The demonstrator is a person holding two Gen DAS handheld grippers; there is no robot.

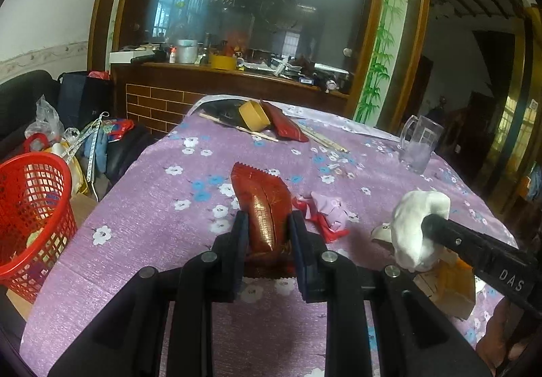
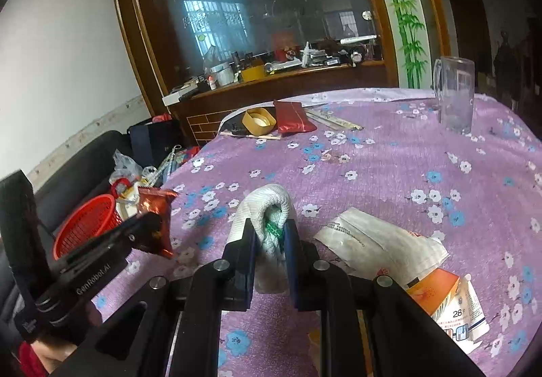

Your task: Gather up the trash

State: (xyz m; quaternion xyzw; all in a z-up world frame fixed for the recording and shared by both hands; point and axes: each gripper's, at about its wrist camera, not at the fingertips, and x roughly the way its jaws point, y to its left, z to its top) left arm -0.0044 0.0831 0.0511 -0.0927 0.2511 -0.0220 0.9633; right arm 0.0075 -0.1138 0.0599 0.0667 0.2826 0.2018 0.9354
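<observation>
The left gripper [image 1: 269, 227] is pinching a red and gold foil wrapper [image 1: 262, 204], lifted above the purple flowered tabletop [image 1: 162, 207]. To its left a red mesh basket [image 1: 32, 211] is standing beside the tabletop. The right gripper [image 2: 269, 238] is pinching a folded white wrapper [image 2: 267, 207]. Just to its right a crumpled white and orange packet [image 2: 399, 255] is lying on the tabletop, and farther ahead a clear mug [image 2: 454, 95] is standing.
</observation>
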